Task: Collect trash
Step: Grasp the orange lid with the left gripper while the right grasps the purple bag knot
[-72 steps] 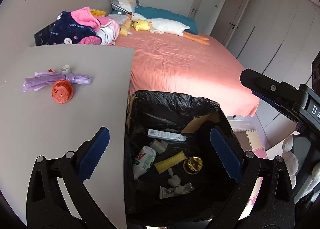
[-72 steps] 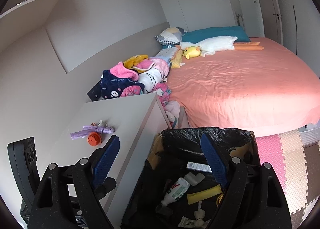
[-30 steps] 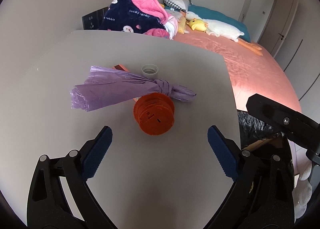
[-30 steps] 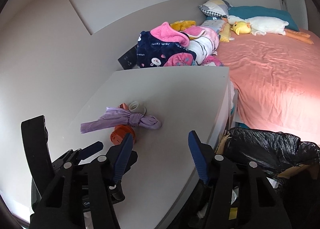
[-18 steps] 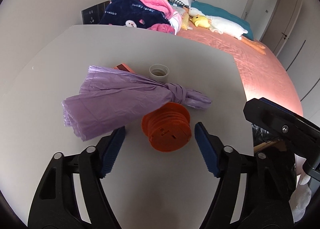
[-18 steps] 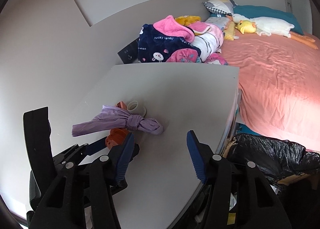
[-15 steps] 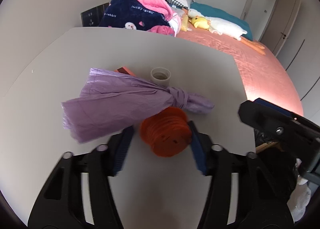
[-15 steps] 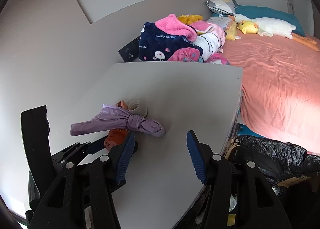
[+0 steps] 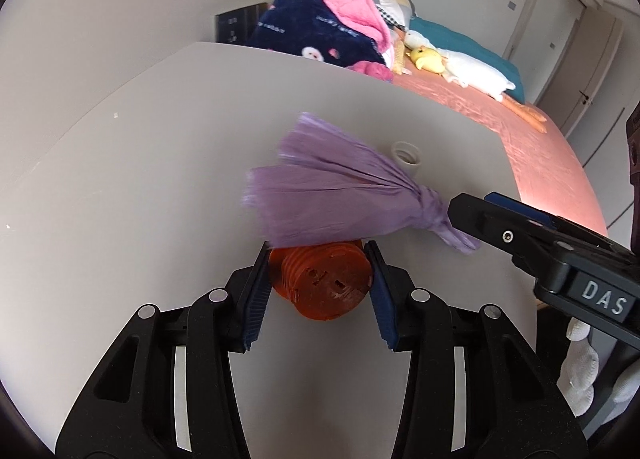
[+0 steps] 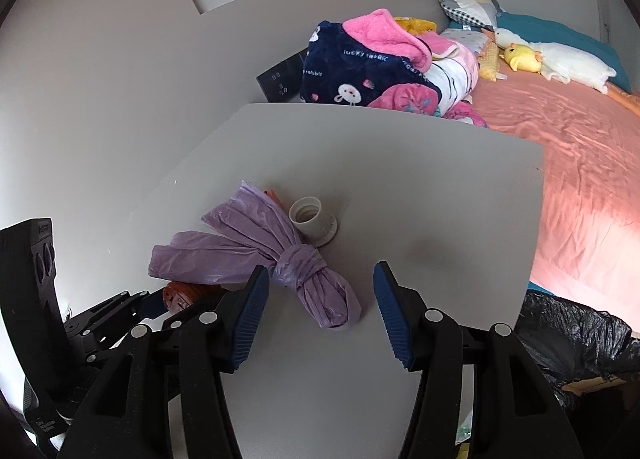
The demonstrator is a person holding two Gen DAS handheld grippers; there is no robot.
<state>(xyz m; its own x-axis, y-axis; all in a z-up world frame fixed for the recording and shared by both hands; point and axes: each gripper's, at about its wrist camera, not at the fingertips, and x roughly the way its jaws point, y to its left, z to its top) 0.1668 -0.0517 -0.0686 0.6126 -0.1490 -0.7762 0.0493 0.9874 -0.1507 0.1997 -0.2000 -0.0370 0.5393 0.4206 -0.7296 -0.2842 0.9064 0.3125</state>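
Two grippers work over the grey tabletop. The left gripper has just been closing, and its blue pads now clench the ribbed orange plastic cap from both sides. The right gripper stands released, and the knotted end of the purple plastic bag lies between its fingers, not touching them. Beyond the fingertips a small white plastic cap waits on the table. The black-lined trash bin stands to the right of the right fingers. I judge that these three pieces are not yet collected.
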